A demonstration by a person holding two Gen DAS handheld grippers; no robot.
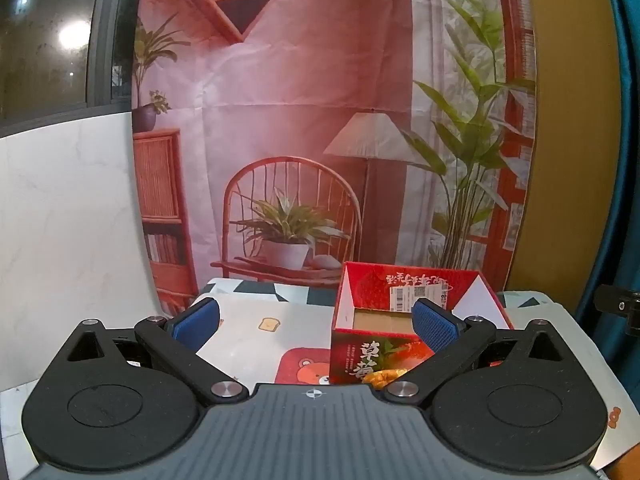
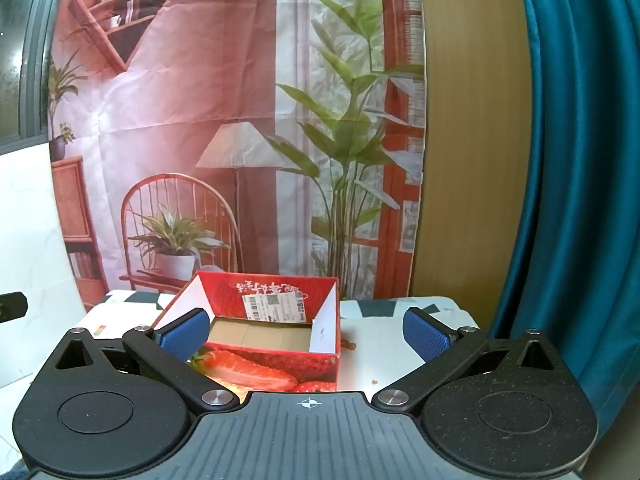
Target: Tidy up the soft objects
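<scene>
box (image 2: 280,364) rim between wide-spread hand-held gripper (image 2: 306,330) pads, bare table (image 2: 400,372) rightward

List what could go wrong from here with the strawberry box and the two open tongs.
1. The red strawberry box looks like light cardboard with raised flaps; the left tongs or right tongs, both open and empty, might nudge or tip it.
2. Its brown inside looks empty and no soft object shows clearly, so a reach may start blind.
3. The box sits on a patterned cloth and might slide if pushed.
</scene>
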